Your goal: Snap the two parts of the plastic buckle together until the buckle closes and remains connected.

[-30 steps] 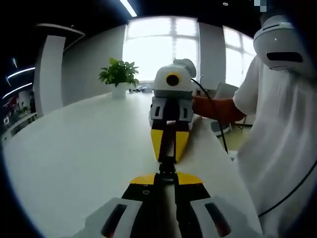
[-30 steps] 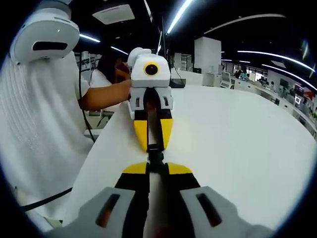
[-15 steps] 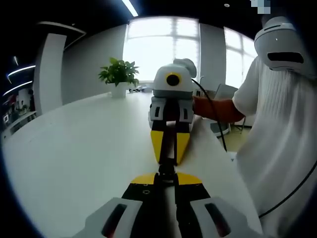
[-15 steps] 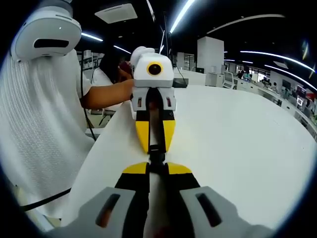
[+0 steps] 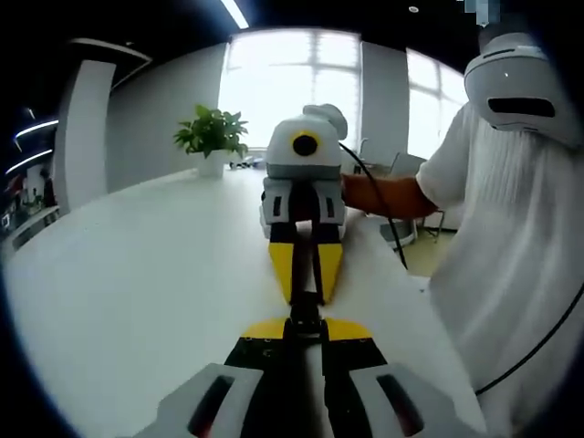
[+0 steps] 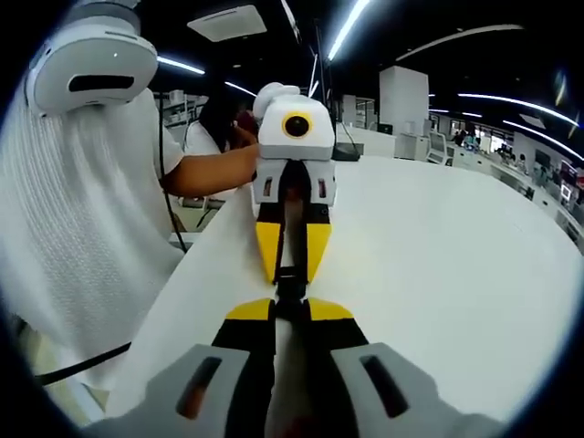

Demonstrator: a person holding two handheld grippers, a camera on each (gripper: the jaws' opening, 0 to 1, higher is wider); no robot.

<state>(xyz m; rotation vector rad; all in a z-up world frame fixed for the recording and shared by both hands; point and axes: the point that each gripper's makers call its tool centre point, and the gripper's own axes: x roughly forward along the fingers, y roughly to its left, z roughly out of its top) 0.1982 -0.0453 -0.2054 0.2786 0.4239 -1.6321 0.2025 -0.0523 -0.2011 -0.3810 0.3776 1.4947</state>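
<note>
Left gripper view: buckle pinched between opposed tips, above white table.
Left gripper and right gripper jaws each clamp one half; gap unchanged from a second ago, latching unconfirmed.

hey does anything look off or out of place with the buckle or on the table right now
Nothing stands out. The black plastic buckle is held in line between the left gripper and the right gripper, tip to tip above the white table. Nothing looks spilled or damaged. A potted plant stands upright at the far end.
</note>
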